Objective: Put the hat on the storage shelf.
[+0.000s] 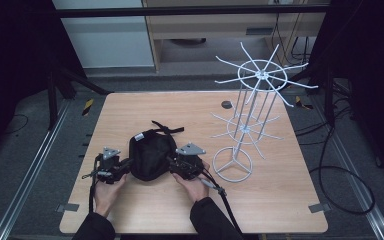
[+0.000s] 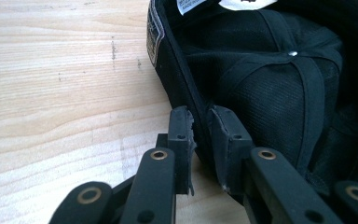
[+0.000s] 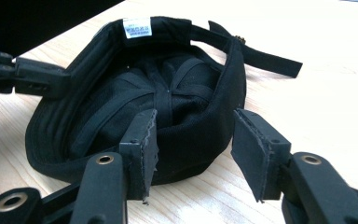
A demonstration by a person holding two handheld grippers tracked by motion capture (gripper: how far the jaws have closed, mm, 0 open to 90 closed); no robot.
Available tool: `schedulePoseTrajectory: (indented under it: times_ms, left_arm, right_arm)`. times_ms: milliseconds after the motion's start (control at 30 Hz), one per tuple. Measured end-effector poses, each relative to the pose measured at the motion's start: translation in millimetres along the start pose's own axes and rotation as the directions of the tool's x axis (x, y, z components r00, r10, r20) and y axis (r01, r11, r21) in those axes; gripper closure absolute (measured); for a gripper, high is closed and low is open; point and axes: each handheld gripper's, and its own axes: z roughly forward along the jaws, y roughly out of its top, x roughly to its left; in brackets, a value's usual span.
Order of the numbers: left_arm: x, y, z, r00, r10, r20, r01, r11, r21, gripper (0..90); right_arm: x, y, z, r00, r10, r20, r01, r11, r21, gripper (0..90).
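On the pale wood table point(image 1: 130, 210), dark room all round, a black cap point(image 1: 151, 155) lies upside down at centre, white label showing. Left tongs point(image 1: 126, 165) at nine o'clock are pinched onto its rim; right tongs point(image 1: 174, 165) at three o'clock gape, straddling the edge. White wire rack point(image 1: 252, 115) stands at two o'clock.
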Motion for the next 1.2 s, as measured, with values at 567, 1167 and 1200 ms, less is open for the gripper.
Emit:
schedulePoseTrajectory:
  times_ms: [567, 1167, 1200]
  left_arm:
    - [-3.4, -6.8, -10.2, 0.9996, 0.005, 0.027, -0.005, 1.0000, 0.000, 77.4]
    - [-8.8, -8.8, -14.5, 0.9980, 0.021, 0.059, -0.020, 0.9998, -0.005, 78.7]
    - [-9.6, -9.0, -14.7, 0.9978, 0.026, 0.060, -0.026, 0.9996, -0.005, 79.0]
  right_arm:
    - [0.0, 4.6, 2.6, 0.9998, 0.020, -0.003, -0.020, 1.000, 0.024, 51.3]
    - [2.8, 8.7, 5.9, 0.9989, 0.046, -0.014, -0.046, 0.999, -0.004, 44.3]
    - [4.2, 8.8, 7.3, 0.9993, 0.036, -0.005, -0.036, 0.999, 0.007, 44.4]
